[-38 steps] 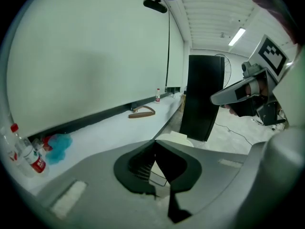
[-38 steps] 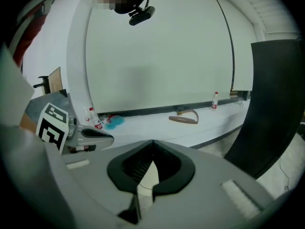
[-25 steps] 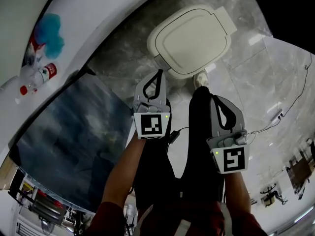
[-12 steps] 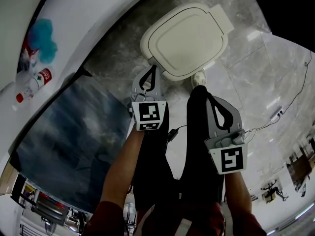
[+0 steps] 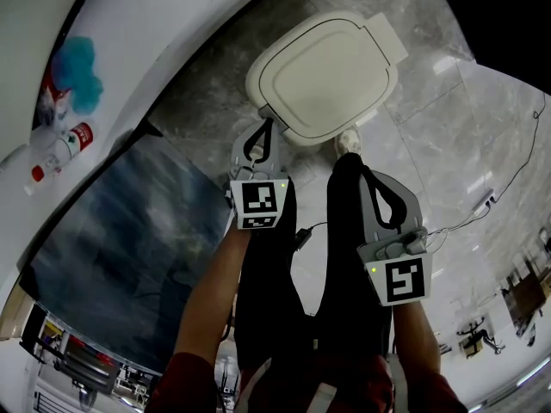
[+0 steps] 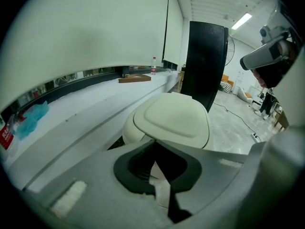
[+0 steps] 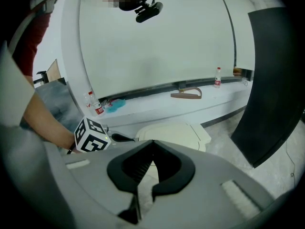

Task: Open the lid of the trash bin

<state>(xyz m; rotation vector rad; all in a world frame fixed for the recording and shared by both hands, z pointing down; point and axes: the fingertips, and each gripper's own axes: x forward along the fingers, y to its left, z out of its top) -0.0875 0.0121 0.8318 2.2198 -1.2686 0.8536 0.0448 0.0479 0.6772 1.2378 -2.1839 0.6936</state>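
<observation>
The trash bin (image 5: 323,71) is a rounded cream bin on the marble floor, and its lid (image 6: 174,120) lies flat and closed. My left gripper (image 5: 268,121) is shut on nothing, with its tips right at the lid's near edge; the left gripper view has them (image 6: 153,141) just under that rim. Whether they touch it I cannot tell. My right gripper (image 5: 367,170) is held further back and to the right, also shut and empty. Its own view has the jaws (image 7: 153,141) pointing at the lid (image 7: 171,133), with the left gripper's marker cube (image 7: 92,136) at left.
A white ledge (image 5: 129,50) runs along the left, bearing a red-labelled bottle (image 5: 65,144) and a blue cloth (image 5: 76,71). A dark glossy panel (image 5: 129,248) lies below it. A tall black panel (image 6: 205,61) stands behind the bin. A white shoe (image 5: 349,138) sits by the bin; cables (image 5: 508,179) trail at right.
The left gripper has moved forward until its tips reach the lid's near edge. The right gripper has barely moved. The lid is still closed.
</observation>
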